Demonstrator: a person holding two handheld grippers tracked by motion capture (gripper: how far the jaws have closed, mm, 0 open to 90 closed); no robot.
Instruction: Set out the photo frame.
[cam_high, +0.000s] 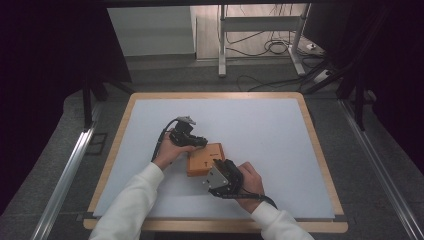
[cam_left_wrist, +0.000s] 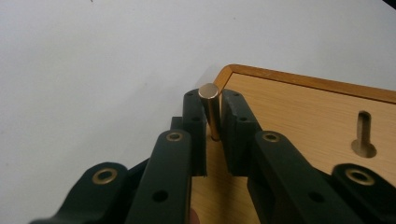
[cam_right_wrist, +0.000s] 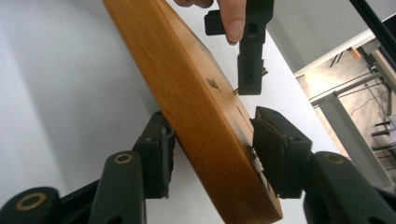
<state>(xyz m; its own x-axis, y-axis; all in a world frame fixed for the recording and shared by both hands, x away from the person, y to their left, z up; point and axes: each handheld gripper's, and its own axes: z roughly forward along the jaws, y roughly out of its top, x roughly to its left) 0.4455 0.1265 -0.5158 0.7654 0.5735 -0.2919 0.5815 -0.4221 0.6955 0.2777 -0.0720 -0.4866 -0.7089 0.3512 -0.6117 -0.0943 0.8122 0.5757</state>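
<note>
Left tool (cam_left_wrist: 214, 122): clamped on 1 brass pin (cam_left_wrist: 211, 108).
Right tool (cam_right_wrist: 212, 154): gripping wooden board (cam_right_wrist: 187, 93) edge.
Handling: pin smooth, slippery; take mid-shaft. Board stiff; hold its edges.

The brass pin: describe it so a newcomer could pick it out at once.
On the white table lies an orange wooden board, gripped at its near edge by the right claw. At the board's far rounded corner a short brass pin stands between the left claw's jaws: the scene's one shiny metal cylinder.
</note>
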